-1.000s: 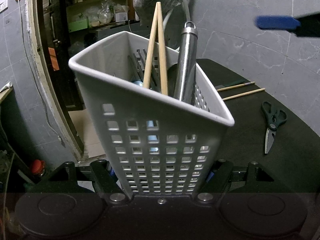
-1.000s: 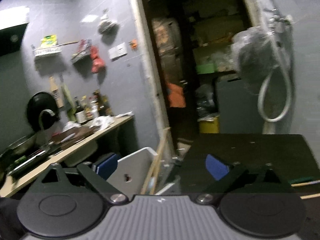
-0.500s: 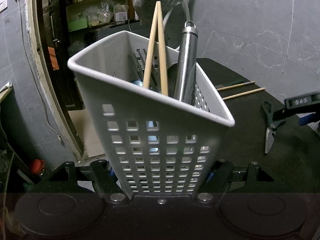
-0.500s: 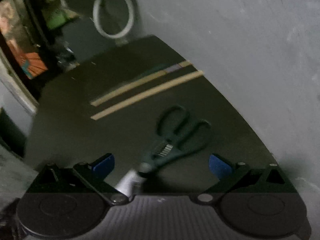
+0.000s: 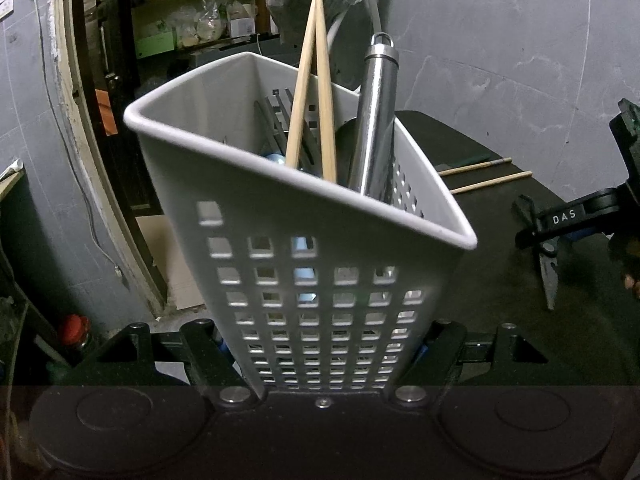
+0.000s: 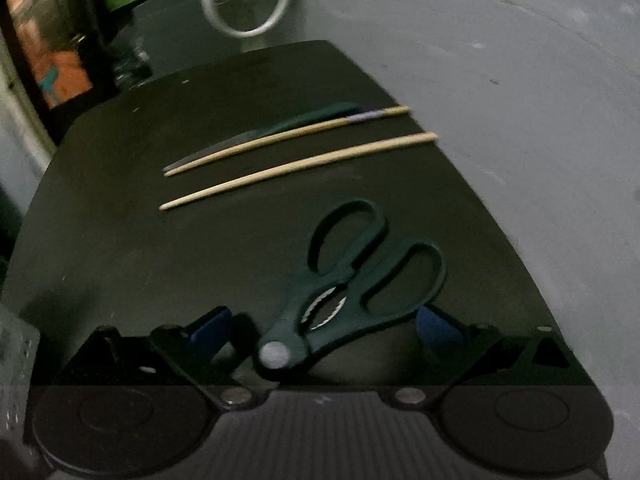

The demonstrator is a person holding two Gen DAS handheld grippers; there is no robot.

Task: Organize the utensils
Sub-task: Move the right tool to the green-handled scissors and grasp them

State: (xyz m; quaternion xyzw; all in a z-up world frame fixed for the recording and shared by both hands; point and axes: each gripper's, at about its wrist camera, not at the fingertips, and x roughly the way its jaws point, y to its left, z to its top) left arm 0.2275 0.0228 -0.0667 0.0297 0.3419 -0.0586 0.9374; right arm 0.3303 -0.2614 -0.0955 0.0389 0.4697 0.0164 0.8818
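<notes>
My left gripper is shut on a white perforated utensil basket, which holds two wooden chopsticks, a steel handle and dark utensils. My right gripper is open and low over the black table, with dark green scissors lying between its blue-padded fingers. The right gripper also shows in the left wrist view, above the scissor blades. Two loose chopsticks and a green-handled knife lie beyond the scissors.
A grey tiled wall runs along the table's right edge. A hose loop hangs at the back. A doorway with cluttered shelves lies behind the basket on the left.
My right gripper has swung from facing the room down to the table and moved over the scissors, which now lie between its fingers. The left gripper and basket have stayed still.
</notes>
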